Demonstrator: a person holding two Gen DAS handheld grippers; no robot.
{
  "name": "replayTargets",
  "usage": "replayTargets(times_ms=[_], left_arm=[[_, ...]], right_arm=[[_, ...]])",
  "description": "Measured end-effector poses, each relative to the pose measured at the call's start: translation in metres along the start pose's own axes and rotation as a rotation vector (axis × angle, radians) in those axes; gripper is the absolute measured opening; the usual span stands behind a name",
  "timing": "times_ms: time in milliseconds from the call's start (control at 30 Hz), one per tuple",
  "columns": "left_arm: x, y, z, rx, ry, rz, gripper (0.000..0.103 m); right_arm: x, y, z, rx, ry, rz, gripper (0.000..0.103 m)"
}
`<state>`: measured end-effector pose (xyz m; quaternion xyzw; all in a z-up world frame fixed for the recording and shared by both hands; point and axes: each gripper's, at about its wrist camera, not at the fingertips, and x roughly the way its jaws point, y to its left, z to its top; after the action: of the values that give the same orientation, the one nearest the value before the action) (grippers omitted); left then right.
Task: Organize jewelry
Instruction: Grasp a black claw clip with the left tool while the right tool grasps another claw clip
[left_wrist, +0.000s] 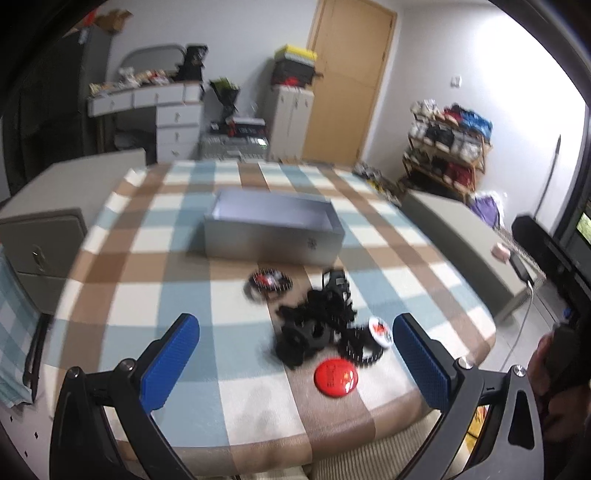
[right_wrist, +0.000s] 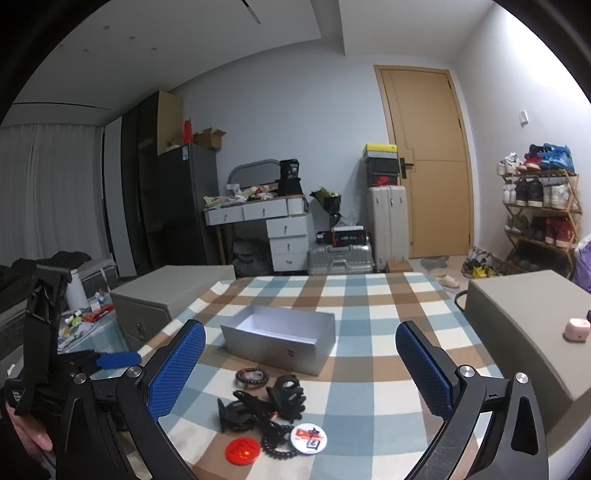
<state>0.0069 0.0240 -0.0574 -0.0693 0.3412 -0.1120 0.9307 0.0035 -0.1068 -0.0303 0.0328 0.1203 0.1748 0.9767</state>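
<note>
We are at the very start, as far as we can judge: the silver box (right_wrist: 279, 341) sits open on the checked desk (right_wrist: 369, 332) and, from what the right view shows of its white inside, holds nothing yet. All the jewelry lies loose in a small heap in front of it, nearer to us. Closest to the box is a bead bracelet (right_wrist: 252, 376), a little apart from the rest. Behind it, bunched and touching, are black claw clips (right_wrist: 266, 404), and a black bead ring (right_wrist: 277, 441) lies at the heap's near edge. A red badge (right_wrist: 242, 451) and a white badge (right_wrist: 308, 438) rest at the front, just beside that ring. Our left gripper (left_wrist: 295, 356) hovers above the near edge of the desk with its blue fingers (left_wrist: 168, 363) spread wide and holding nothing; the heap shows between them in that blurred view. Our right gripper (right_wrist: 301, 373) hangs likewise over the desk, fingers (right_wrist: 176, 373) wide apart and bare, with the box and heap framed between them. So nothing is sorted: every piece is left to lift into the box. We would guess the tangled clips will be the awkward part, since they may come up together.
</note>
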Motion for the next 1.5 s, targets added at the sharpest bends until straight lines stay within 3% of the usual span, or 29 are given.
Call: replayTargets(times_ms=[133, 433, 667, 800, 1000, 1033, 1067, 1300, 1433, 1500], left_arm=[[0.025, 0.005, -0.010, -0.012, 0.087, -0.050, 0.102], [0.066, 0.020, -0.017, -0.074, 0.266, -0.168, 0.080], [0.065, 0.023, -0.010, -0.023, 0.266, -0.210, 0.078], [0.072, 0.024, -0.009, 0.025, 0.277, -0.203, 0.061], [0.077, 0.027, -0.008, 0.061, 0.290, -0.166, 0.058], [0.077, 0.027, -0.008, 0.066, 0.291, -0.163, 0.055], [0.079, 0.026, -0.007, 0.072, 0.296, -0.163, 0.044], [0.078, 0.026, -0.003, 0.120, 0.329, -0.159, 0.043], [0.072, 0.027, -0.002, 0.171, 0.323, -0.114, 0.043], [0.069, 0.031, 0.001, 0.170, 0.323, -0.128, 0.043]], right_arm=[[0.011, -0.006, -0.009, 0.006, 0.031, 0.009, 0.103], [0.038, -0.016, -0.032, 0.014, 0.119, 0.047, 0.103], [0.056, -0.026, -0.044, 0.046, 0.171, 0.057, 0.103], [0.061, -0.027, -0.047, 0.048, 0.181, 0.064, 0.103], [0.073, -0.029, -0.050, 0.049, 0.228, 0.070, 0.103], [0.075, -0.030, -0.050, 0.052, 0.235, 0.075, 0.103], [0.077, -0.031, -0.050, 0.055, 0.241, 0.079, 0.103], [0.098, -0.034, -0.048, 0.069, 0.298, 0.101, 0.101], [0.120, -0.029, -0.049, 0.066, 0.386, 0.135, 0.097], [0.128, -0.027, -0.050, 0.068, 0.415, 0.148, 0.096]])
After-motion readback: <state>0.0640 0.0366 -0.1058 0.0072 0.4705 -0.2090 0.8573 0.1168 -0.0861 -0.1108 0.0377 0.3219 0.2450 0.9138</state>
